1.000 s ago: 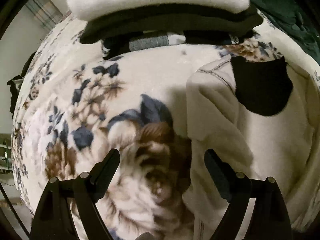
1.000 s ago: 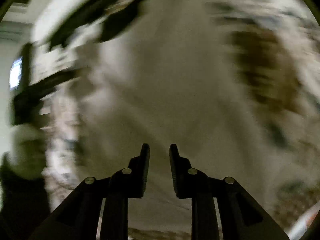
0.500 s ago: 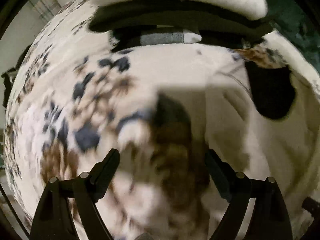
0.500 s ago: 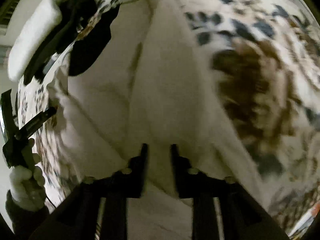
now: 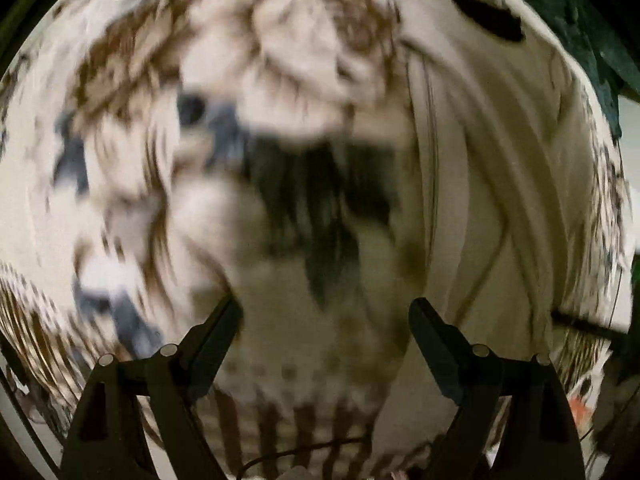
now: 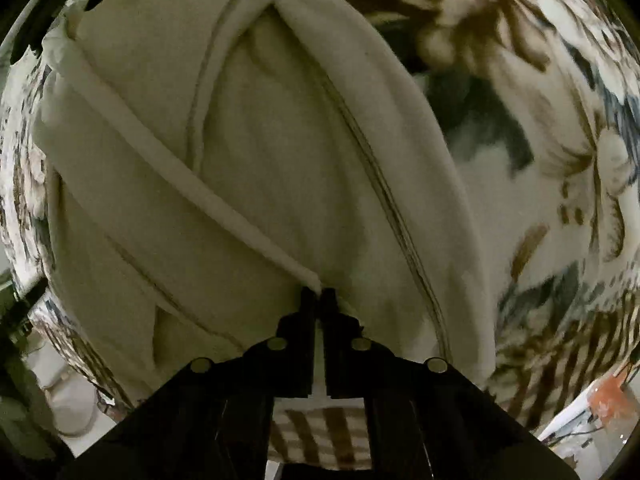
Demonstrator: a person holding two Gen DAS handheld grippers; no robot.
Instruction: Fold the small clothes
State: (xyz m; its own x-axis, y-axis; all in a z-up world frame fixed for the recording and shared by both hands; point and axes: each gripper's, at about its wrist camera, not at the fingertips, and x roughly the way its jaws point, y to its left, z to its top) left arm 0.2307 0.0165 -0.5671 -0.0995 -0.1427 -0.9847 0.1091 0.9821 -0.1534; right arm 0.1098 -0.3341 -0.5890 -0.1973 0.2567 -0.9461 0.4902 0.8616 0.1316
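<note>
Cream garment (image 6: 256, 168) edge pinched by right tool (image 6: 319, 294)

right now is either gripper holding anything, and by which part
The right gripper is shut on the cream garment, pinching the tip of a folded edge. The left gripper is open and holds nothing.

Both wrist views look down closely, sharing cream garment (image 6: 248, 168) and floral blanket (image 5: 120, 160).

A home bedroom: a floral fleece blanket (image 6: 560, 128) covers the bed.
</note>
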